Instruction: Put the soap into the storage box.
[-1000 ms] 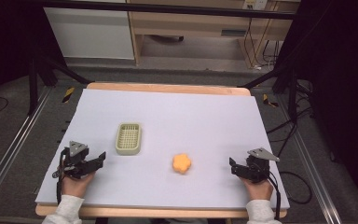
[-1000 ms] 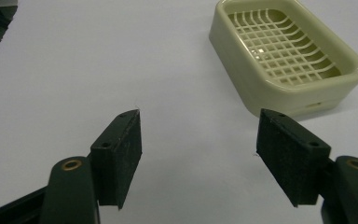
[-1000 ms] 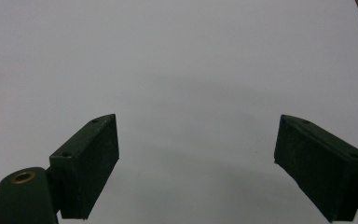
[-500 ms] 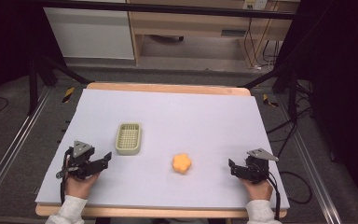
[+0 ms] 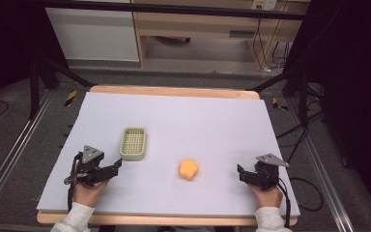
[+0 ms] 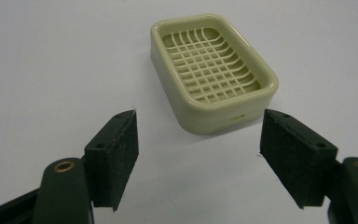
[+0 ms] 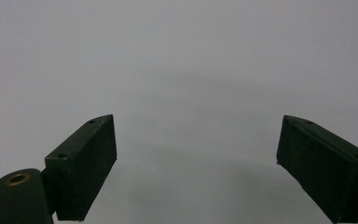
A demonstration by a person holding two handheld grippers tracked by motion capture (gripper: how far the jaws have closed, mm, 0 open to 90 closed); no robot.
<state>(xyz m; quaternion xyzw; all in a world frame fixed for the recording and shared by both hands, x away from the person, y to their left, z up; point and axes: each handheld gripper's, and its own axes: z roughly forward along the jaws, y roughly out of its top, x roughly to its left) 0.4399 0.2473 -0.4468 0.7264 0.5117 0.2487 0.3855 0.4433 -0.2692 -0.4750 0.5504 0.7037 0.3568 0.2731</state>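
At the bottom of the high view, the person's two hands are resting on the pale table (image 5: 174, 116), each holding a gripper. The left gripper (image 5: 112, 169), at lower left, is pointing up and to the right with its jaws spread wide and nothing between them; its own view is showing the two black pads (image 6: 116, 149) framing bare table. The right gripper (image 5: 242, 172), at lower right, is likewise standing open and empty, facing left across blank surface.

A little farther in, just right of centre, an orange flower-shaped piece (image 5: 188, 168) is lying alone — probably soft foam or a sponge, though that is a guess from its rounded lobes. If so, it is likely light and squashy, best pinched gently across two opposite lobes.

Beyond the left gripper, just above and right of it, a pale green soap dish (image 5: 133, 143) with a slotted grid insert is sitting flat — near the jaws but not touching. It looks like rigid, smooth plastic: light, a bit slippery, and best taken across its short sides at the rim.

At the top of the frame, wooden furniture (image 5: 198, 26) and cables are standing past the table.
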